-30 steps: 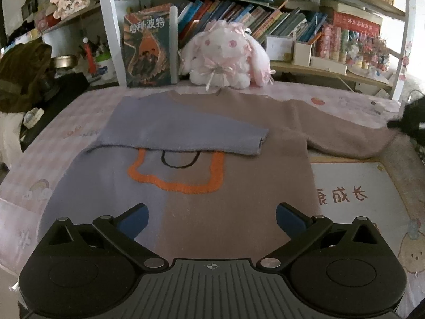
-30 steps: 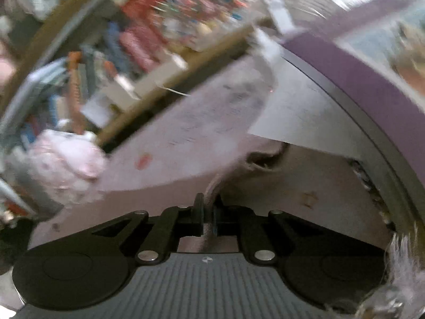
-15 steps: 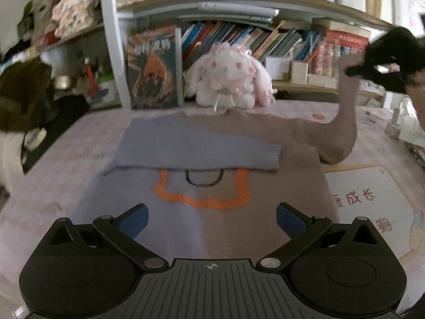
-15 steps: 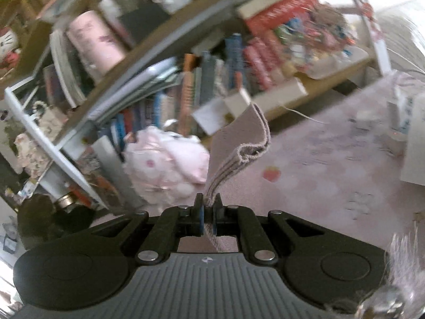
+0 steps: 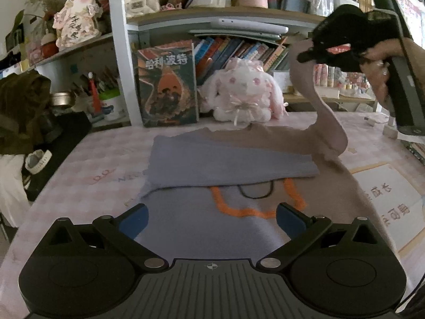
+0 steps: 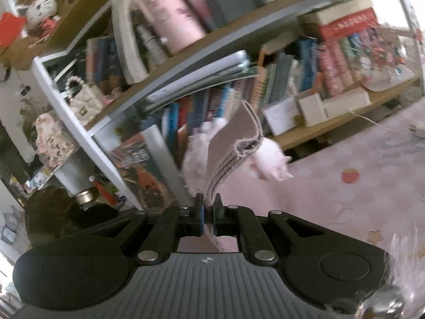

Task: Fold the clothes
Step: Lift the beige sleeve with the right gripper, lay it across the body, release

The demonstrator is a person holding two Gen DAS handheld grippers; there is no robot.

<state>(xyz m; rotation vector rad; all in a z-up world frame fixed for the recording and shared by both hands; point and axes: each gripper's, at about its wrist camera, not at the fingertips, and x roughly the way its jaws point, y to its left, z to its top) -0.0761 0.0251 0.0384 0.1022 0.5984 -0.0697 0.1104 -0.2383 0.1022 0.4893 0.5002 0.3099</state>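
Note:
A sweater (image 5: 202, 228), half lavender and half tan with an orange outline on its chest, lies flat on the pink table (image 5: 101, 170). Its lavender sleeve (image 5: 228, 163) is folded across the chest. The tan sleeve (image 5: 318, 106) rises in an arc up to my right gripper (image 5: 302, 58), held by a hand at the upper right. In the right wrist view that gripper (image 6: 208, 207) is shut on the ribbed cuff (image 6: 233, 143), which sticks up past the fingertips. My left gripper (image 5: 211, 219) hangs open over the sweater's lower part with nothing between its fingers.
A pink plush rabbit (image 5: 244, 93) and an upright book (image 5: 167, 85) stand at the table's back edge below crowded bookshelves (image 5: 239, 18). A white printed sheet (image 5: 390, 194) lies right of the sweater. Dark bags (image 5: 21, 111) sit at the left.
My right gripper has lifted the tan sleeve off the table and carried it up and leftward over the sweater. My left gripper has shifted across the table, staying open.

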